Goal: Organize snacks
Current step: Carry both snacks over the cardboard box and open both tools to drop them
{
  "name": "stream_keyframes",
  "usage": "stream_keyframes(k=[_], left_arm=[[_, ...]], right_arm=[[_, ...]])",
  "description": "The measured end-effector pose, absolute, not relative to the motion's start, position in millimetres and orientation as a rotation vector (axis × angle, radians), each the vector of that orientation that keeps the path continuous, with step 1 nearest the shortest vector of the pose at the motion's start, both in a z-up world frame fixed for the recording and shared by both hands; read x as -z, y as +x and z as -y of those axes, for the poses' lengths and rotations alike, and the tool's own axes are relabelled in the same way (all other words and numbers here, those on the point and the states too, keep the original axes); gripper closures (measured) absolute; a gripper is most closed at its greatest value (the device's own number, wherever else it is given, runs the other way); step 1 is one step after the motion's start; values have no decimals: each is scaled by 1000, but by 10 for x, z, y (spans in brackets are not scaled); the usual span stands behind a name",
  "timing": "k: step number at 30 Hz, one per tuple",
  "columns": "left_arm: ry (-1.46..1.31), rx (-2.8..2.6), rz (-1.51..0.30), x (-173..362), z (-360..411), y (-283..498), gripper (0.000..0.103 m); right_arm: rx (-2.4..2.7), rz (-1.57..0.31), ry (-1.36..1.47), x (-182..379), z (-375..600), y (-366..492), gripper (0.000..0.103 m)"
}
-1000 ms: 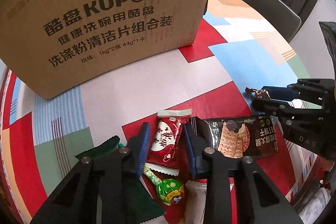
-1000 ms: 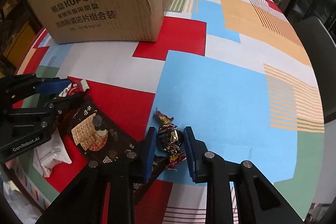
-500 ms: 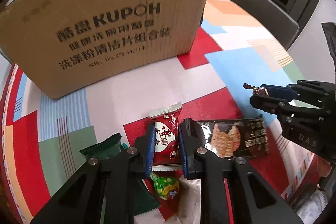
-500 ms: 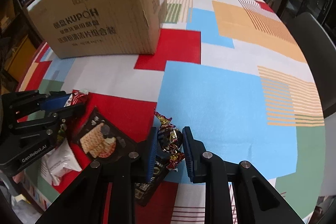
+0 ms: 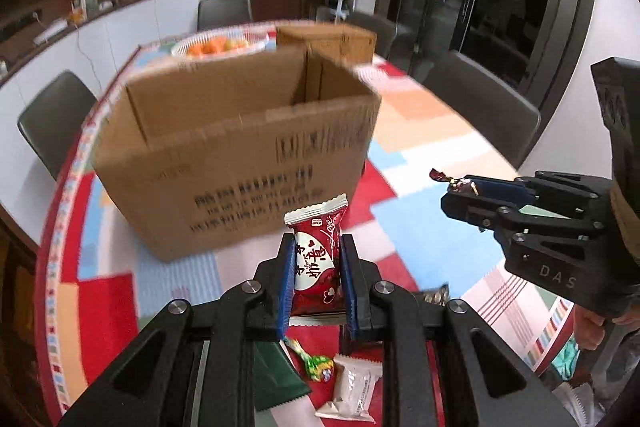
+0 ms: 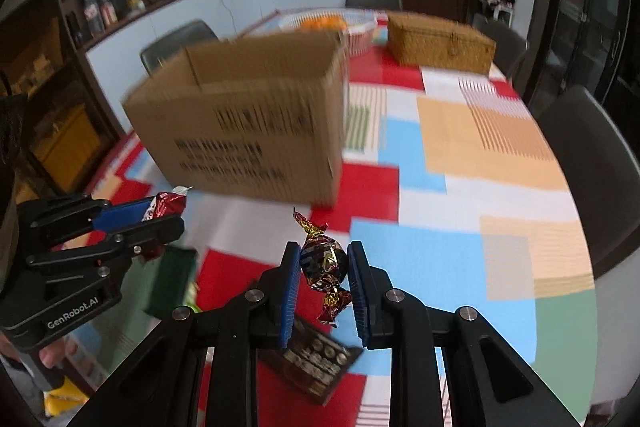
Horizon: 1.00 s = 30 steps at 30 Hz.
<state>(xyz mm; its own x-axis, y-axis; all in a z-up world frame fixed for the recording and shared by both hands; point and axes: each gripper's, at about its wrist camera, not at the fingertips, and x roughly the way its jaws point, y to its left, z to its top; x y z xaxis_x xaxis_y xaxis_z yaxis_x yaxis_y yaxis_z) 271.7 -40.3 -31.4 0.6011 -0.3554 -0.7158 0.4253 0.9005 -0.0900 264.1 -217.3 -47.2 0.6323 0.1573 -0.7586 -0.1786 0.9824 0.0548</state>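
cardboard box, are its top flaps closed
No, the cardboard box stands open at the top, with its inner walls visible in the left wrist view.

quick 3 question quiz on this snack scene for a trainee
1. True or false: the left gripper holds a red packet.
2. What does the right gripper hold? A) cracker pack B) foil candy C) lollipop
3. Fill in: the cardboard box is ____ at the top.

Key: 1 true; 2 B; 3 open
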Motion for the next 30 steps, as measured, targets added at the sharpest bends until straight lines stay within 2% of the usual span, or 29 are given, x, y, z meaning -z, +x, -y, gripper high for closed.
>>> stream_keyframes(k=[15, 30], left_arm=[[57, 408, -651, -366, 130, 2927, 81], [66, 305, -657, -481, -22, 3619, 81]], right_arm=[[-282, -656, -23, -249, 1868, 2871, 78], [-353, -662, -13, -468, 1586, 3492, 78]])
